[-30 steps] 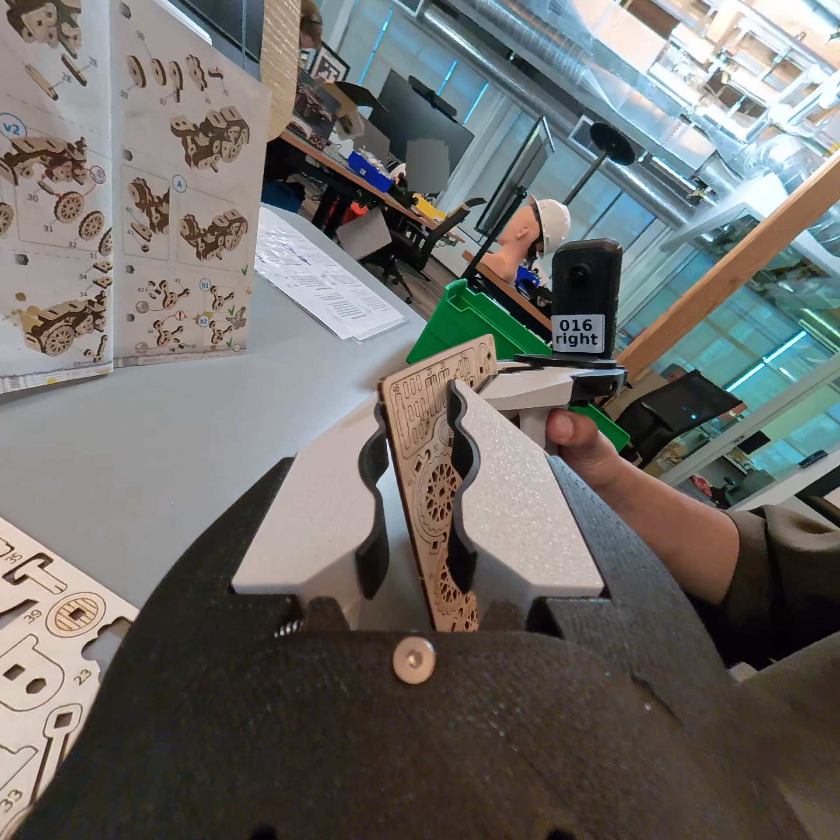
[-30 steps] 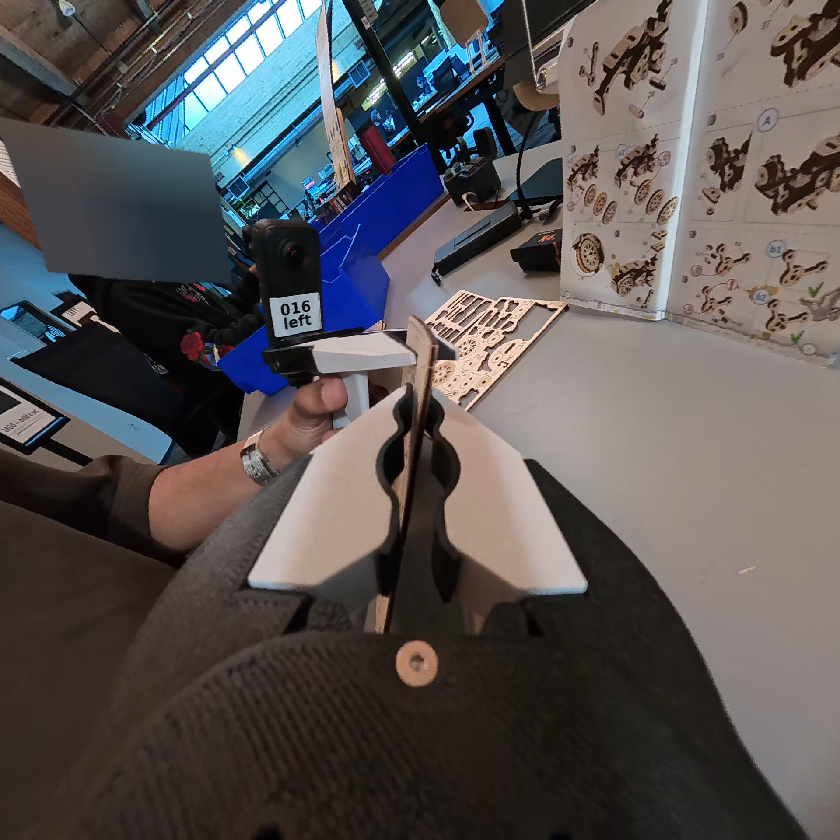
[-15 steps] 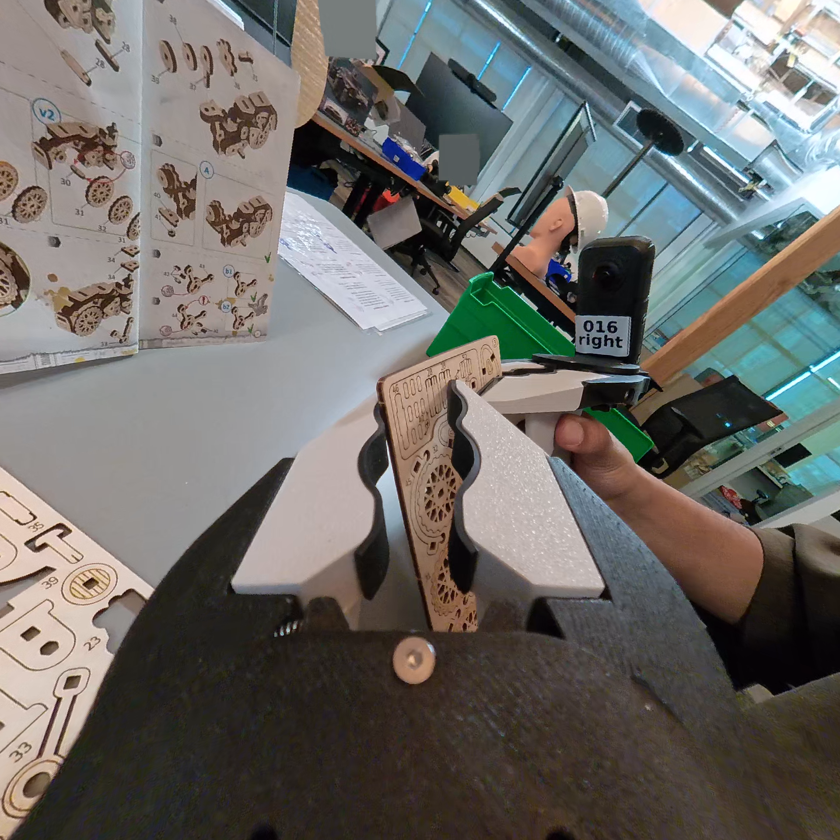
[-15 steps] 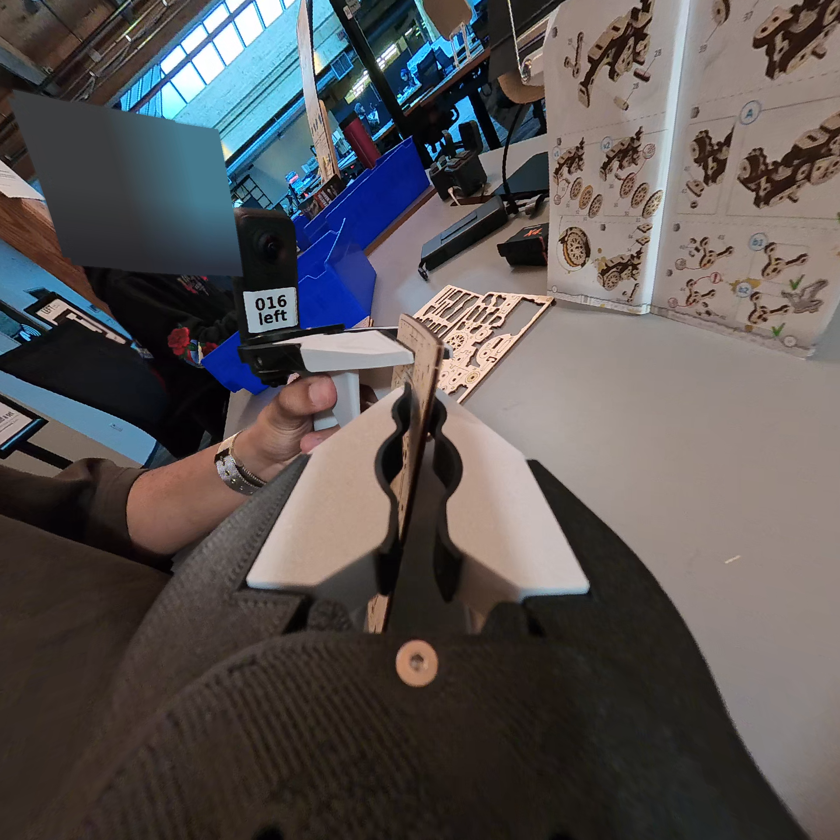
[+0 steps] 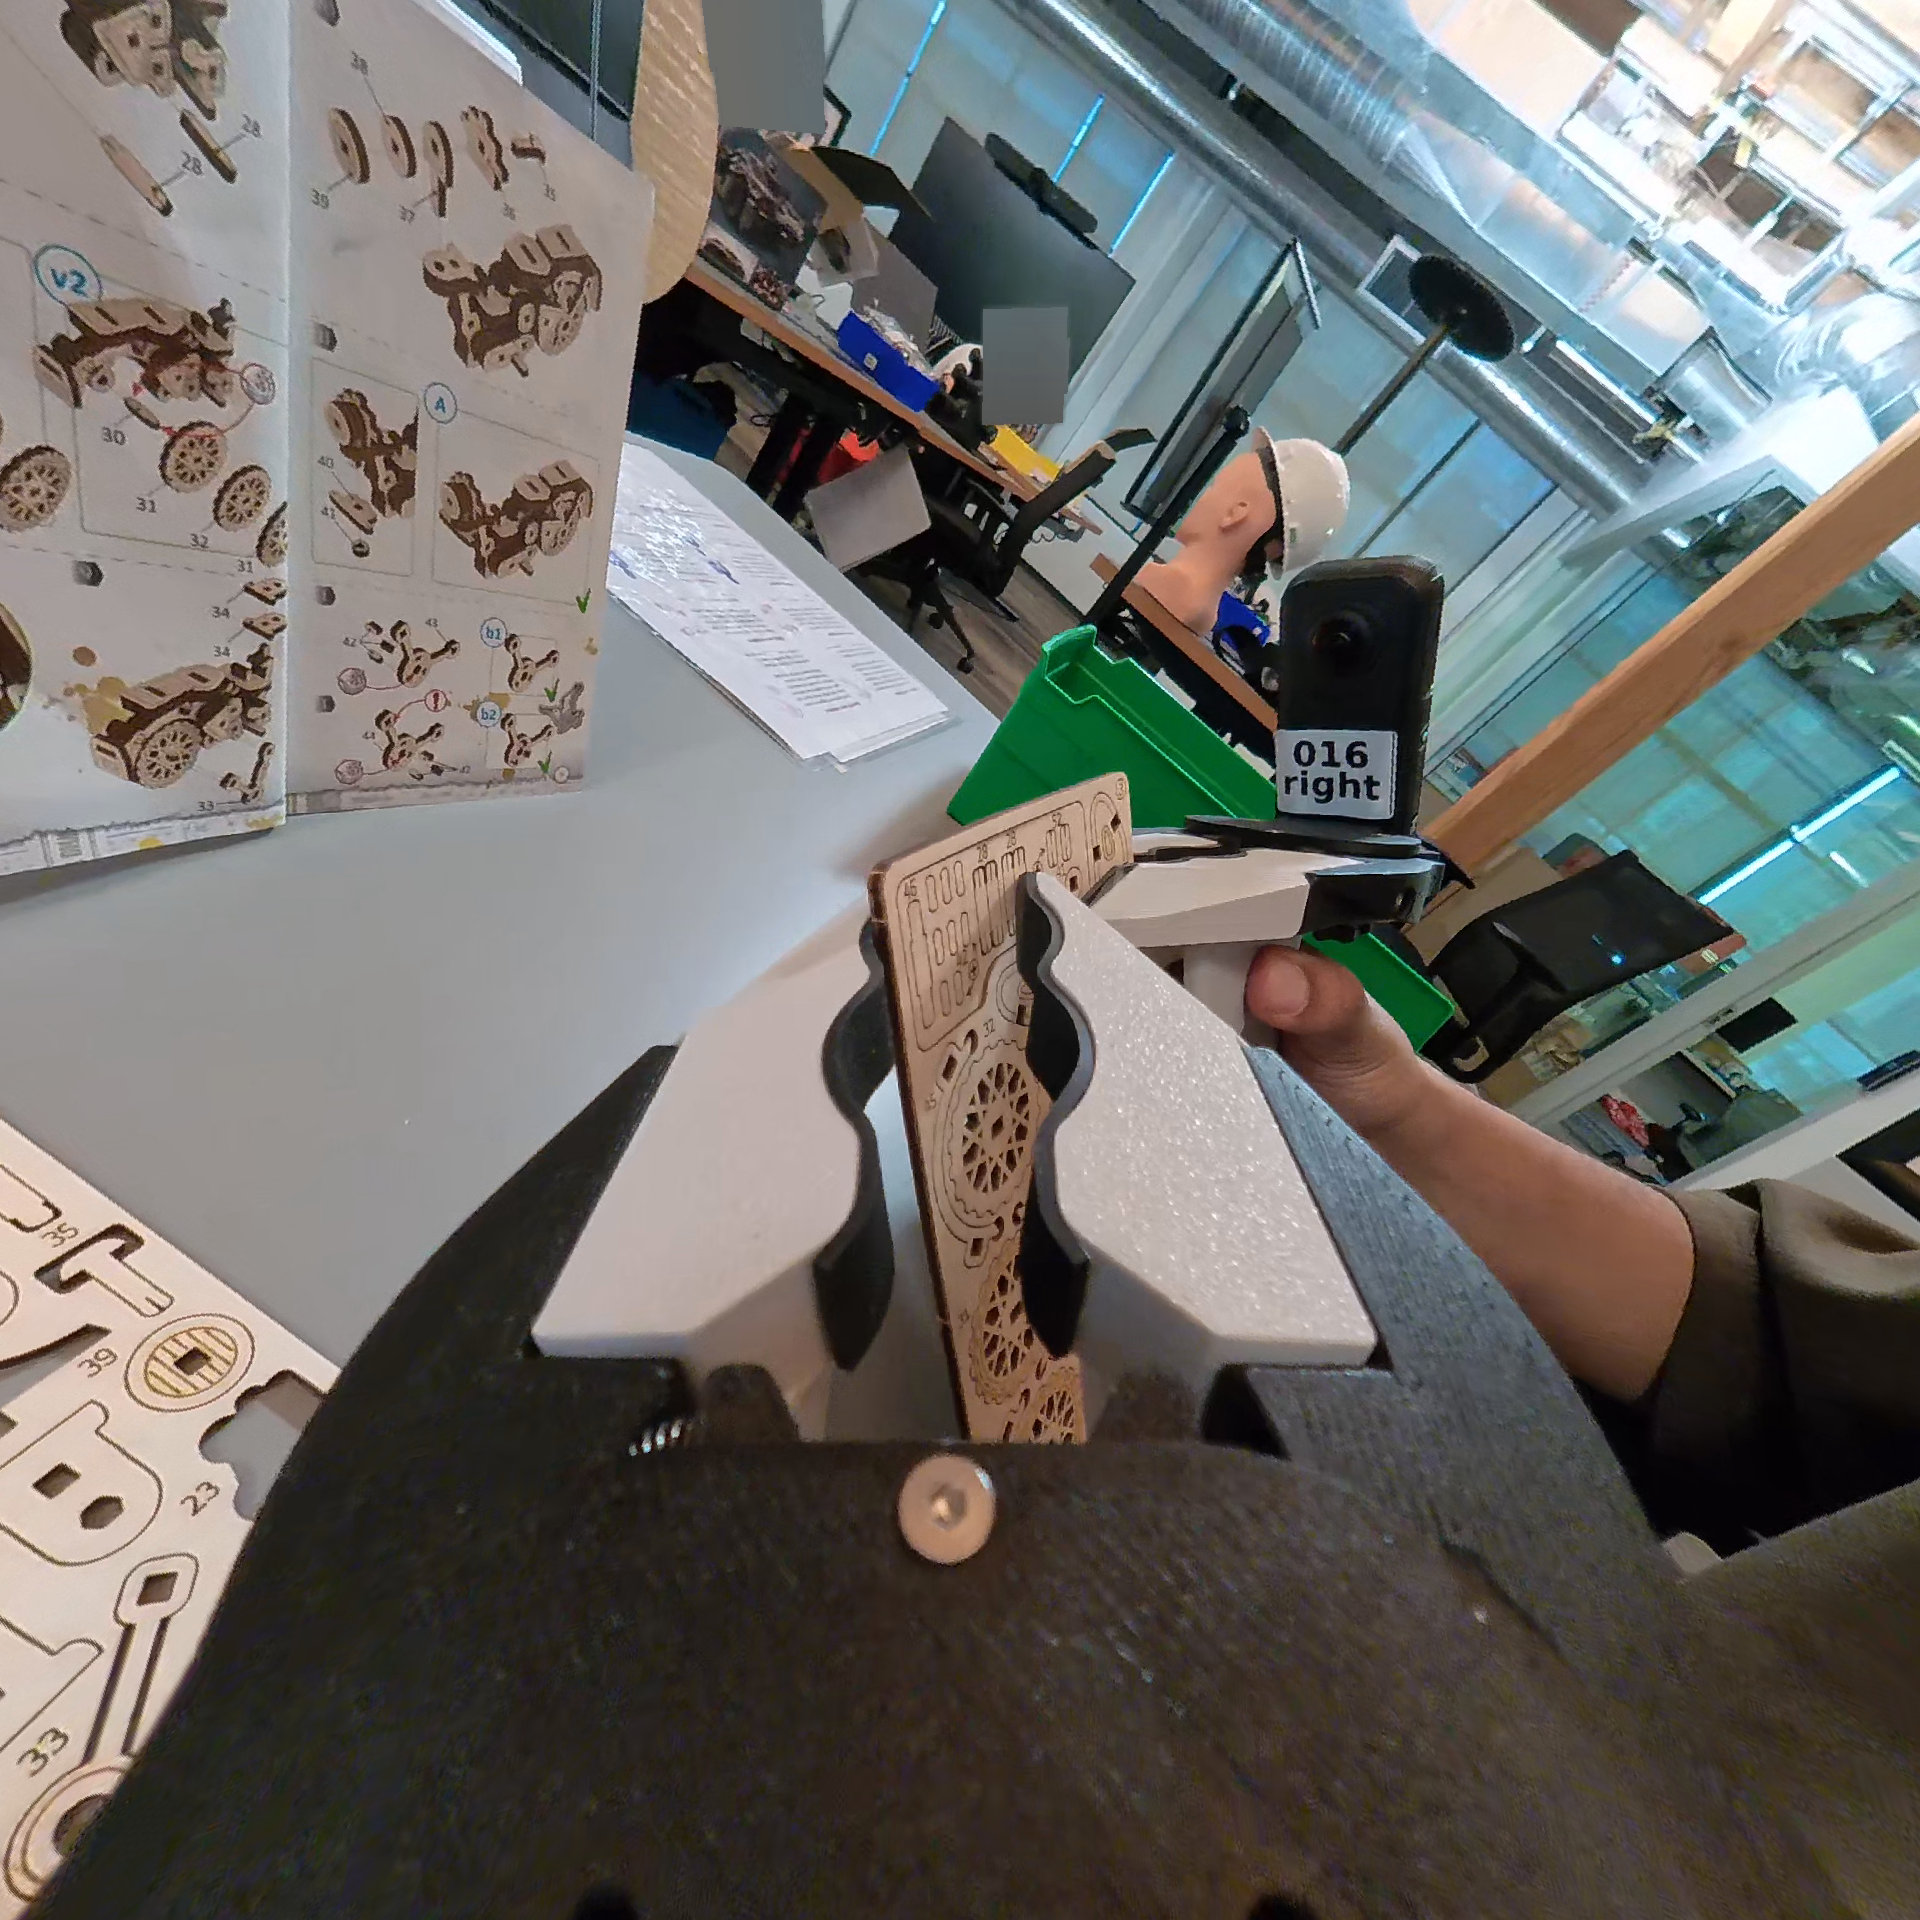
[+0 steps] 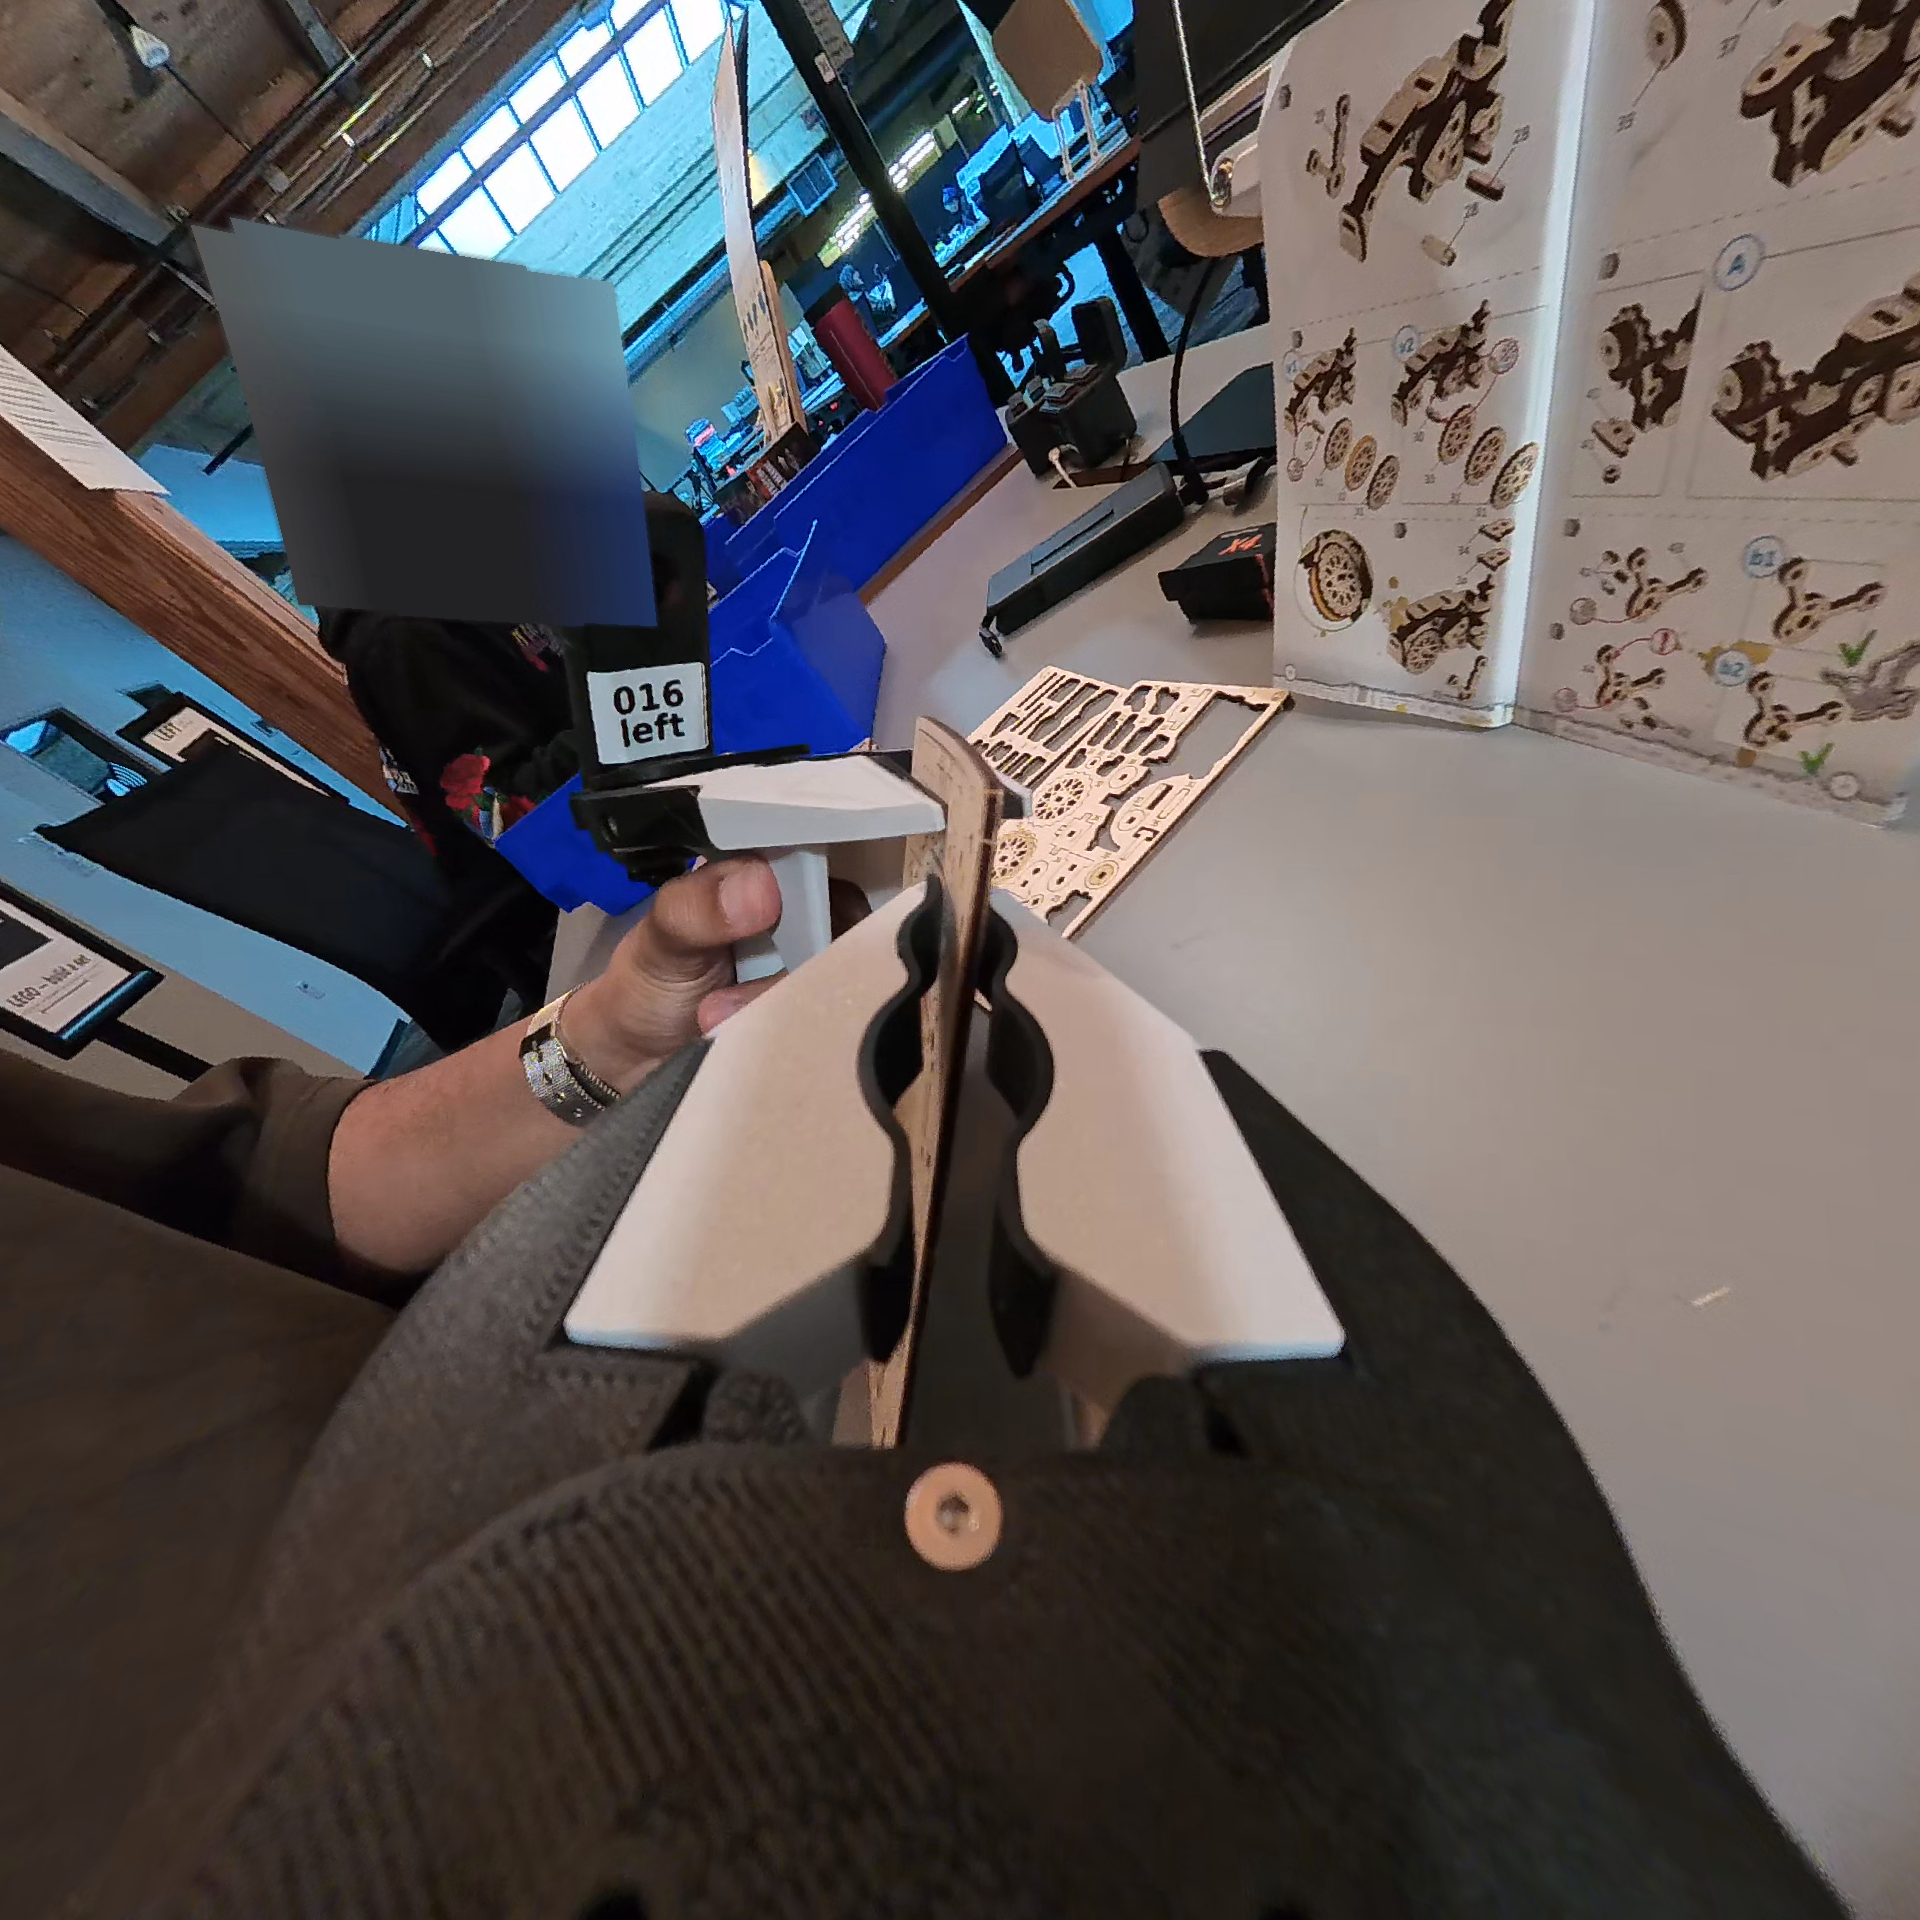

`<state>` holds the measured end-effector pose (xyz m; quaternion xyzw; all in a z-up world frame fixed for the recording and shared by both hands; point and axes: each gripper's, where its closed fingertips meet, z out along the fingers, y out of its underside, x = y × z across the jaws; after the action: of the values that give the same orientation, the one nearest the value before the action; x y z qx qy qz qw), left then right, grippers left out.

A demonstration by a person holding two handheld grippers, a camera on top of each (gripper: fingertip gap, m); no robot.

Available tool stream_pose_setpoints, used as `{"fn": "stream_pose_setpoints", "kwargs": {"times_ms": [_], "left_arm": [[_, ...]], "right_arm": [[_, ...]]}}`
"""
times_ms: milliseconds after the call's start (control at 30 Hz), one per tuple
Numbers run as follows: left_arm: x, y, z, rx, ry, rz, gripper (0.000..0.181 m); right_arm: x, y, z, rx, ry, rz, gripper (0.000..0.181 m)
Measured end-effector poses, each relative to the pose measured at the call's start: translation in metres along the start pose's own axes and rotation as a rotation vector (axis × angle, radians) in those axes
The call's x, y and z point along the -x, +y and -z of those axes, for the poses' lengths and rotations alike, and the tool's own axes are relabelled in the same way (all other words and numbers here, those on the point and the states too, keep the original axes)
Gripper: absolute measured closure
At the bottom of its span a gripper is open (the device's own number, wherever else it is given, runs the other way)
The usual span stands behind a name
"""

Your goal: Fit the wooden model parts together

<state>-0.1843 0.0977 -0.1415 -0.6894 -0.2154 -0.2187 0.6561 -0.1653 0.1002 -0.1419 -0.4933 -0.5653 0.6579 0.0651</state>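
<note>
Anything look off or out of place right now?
One oddity: both hand-held grippers, left and right, are clamped on the same uncut wooden parts sheet, held upright in the air above the table. No loose pieces are being fitted. Nothing looks spilled or broken.

I work over a plain grey table (image 5: pixel 312 997) in an open, industrial office. Beyond its far edge I see a green bin (image 5: pixel 1122 727), long desks with dark monitors (image 5: pixel 997 239) and black office chairs (image 5: pixel 997 530). Tall glass walls (image 5: pixel 1766 769) let in bluish daylight, under silver ducts (image 5: pixel 1382 156) and a slanting wooden beam (image 5: pixel 1683 665). In the right wrist view, blue bins (image 6: pixel 873 488) line the table's edge below high bright windows (image 6: pixel 561 135).
</note>
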Motion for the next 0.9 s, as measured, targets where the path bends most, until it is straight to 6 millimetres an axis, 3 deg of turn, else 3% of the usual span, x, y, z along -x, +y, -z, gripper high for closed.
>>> {"fn": "stream_pose_setpoints", "kwargs": {"times_ms": [200, 367, 500, 600, 733, 900], "left_arm": [[-0.007, -0.003, 0.001, -0.016, 0.063, 0.019, 0.166], [-0.011, 0.001, 0.003, 0.007, 0.196, 0.15, 0.167], [-0.016, 0.008, 0.0, 0.003, 0.234, 0.126, 0.171], [-0.027, 0.003, 0.002, -0.016, 0.287, 0.116, 0.181], [-0.034, 0.006, 0.003, 0.023, 0.282, 0.027, 0.181], [-0.036, 0.008, 0.0, 0.056, 0.24, -0.027, 0.181]], "right_arm": [[0.003, -0.002, 0.002, -0.008, -0.025, -0.009, 0.178], [0.006, -0.005, 0.002, -0.037, -0.058, -0.036, 0.18], [0.005, -0.01, 0.006, -0.07, -0.055, -0.032, 0.18], [0.002, -0.014, 0.008, -0.084, -0.053, -0.051, 0.17], [0.003, -0.029, 0.016, -0.132, -0.046, -0.054, 0.152], [0.006, -0.045, 0.028, -0.107, 0.059, 0.106, 0.139]]}}
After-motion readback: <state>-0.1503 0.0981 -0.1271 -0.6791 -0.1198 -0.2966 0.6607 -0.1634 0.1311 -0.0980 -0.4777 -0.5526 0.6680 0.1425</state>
